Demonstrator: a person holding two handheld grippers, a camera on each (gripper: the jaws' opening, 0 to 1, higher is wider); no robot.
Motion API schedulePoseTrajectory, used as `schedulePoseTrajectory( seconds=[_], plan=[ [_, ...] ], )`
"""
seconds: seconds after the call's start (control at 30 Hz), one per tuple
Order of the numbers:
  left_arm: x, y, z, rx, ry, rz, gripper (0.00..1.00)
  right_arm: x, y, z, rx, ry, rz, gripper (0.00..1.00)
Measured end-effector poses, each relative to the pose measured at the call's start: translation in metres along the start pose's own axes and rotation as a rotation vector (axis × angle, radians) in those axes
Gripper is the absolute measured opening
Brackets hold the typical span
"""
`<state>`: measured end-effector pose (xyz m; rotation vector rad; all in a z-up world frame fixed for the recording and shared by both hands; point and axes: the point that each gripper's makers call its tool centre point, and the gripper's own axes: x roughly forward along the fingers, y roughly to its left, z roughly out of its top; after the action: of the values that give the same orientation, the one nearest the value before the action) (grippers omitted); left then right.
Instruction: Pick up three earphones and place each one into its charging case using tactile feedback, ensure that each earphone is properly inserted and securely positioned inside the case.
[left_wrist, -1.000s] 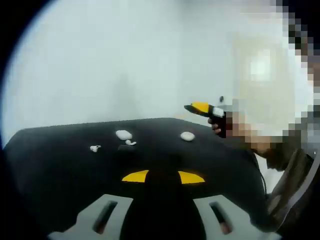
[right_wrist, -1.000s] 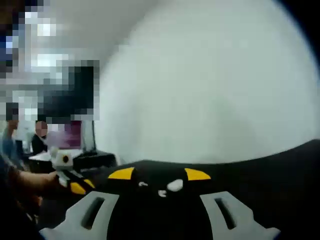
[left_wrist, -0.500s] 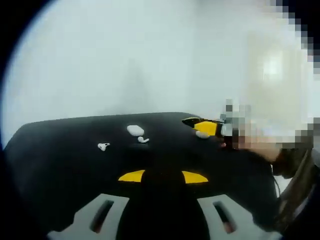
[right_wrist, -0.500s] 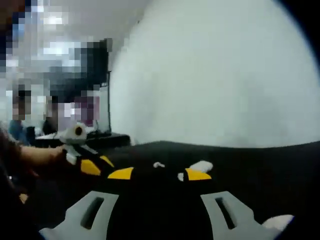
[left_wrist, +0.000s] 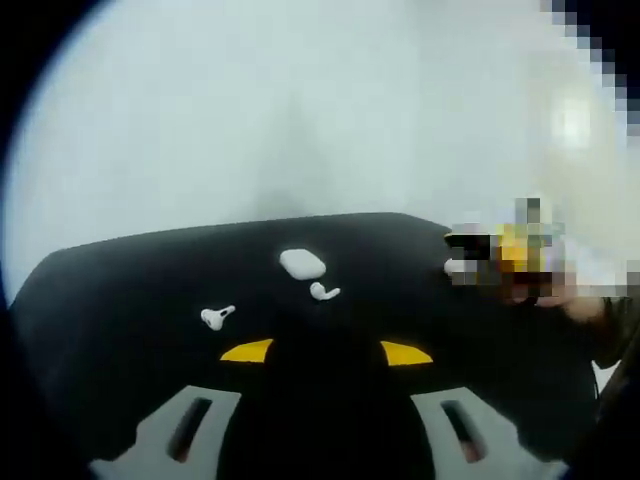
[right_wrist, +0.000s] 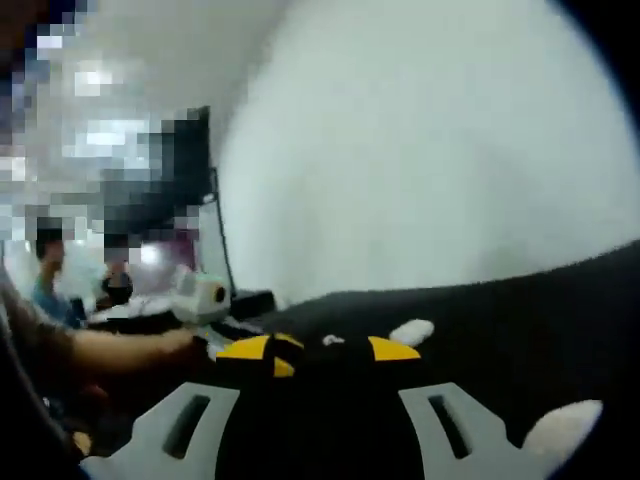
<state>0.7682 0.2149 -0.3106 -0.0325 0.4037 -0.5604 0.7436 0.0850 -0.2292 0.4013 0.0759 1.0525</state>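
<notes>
Two loose earphones (left_wrist: 217, 317) (left_wrist: 323, 292) lie on my black table (left_wrist: 120, 300), one just beside a closed white charging case (left_wrist: 302, 264). Left gripper (left_wrist: 326, 352): jaws wide apart, empty. Right gripper (right_wrist: 318, 348): jaws apart, empty; another white case (right_wrist: 411, 331) sits past its tips.

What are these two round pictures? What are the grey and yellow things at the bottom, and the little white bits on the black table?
A person holds a grabbing tool, called a gripper, in each hand. A small camera rides on each one, so each round picture looks forward along that tool's two grey, yellow-tipped jaws. In the left gripper view, the left gripper is open and empty above the black table. On it lie a white charging case and two loose earphones. In the right gripper view, the right gripper is open and empty too, with another white case nearby.
</notes>
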Motion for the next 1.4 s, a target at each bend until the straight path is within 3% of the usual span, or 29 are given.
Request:
schedulePoseTrajectory(
  seconds=[0.1, 0.17, 0.4, 0.67, 0.77, 0.87, 1.0, 1.17, 1.4],
  plan=[
    [0.01, 0.006, -0.006, 0.035, 0.043, 0.053, 0.38, -0.004, -0.001, 0.006, 0.132, -0.037, 0.021, 0.36],
    [0.016, 0.004, -0.007, 0.047, 0.054, 0.057, 0.38, -0.004, 0.0, 0.009, 0.17, -0.051, 0.045, 0.32],
    [0.024, 0.007, -0.006, 0.058, 0.068, 0.07, 0.33, -0.004, 0.003, 0.014, 0.094, -0.045, 0.044, 0.31],
    [0.022, 0.004, -0.006, 0.083, 0.067, 0.058, 0.33, -0.009, -0.003, 0.022, 0.1, -0.072, 0.024, 0.31],
    [0.02, -0.005, -0.007, 0.121, 0.071, 0.026, 0.33, -0.009, -0.003, 0.021, 0.089, -0.067, 0.022, 0.31],
    [0.015, -0.019, -0.007, 0.261, 0.082, -0.008, 0.33, -0.009, -0.003, 0.02, 0.08, -0.059, 0.023, 0.31],
    [0.001, -0.043, -0.011, 0.36, 0.084, -0.093, 0.32, -0.007, -0.004, 0.017, 0.048, -0.042, 0.019, 0.31],
    [-0.026, -0.066, -0.009, 0.365, 0.045, -0.218, 0.32, -0.006, -0.003, 0.014, 0.036, -0.027, 0.022, 0.31],
    [-0.058, -0.086, -0.023, 0.339, 0.066, -0.353, 0.32, -0.005, -0.004, 0.009, 0.039, -0.011, 0.02, 0.31]
  ],
)
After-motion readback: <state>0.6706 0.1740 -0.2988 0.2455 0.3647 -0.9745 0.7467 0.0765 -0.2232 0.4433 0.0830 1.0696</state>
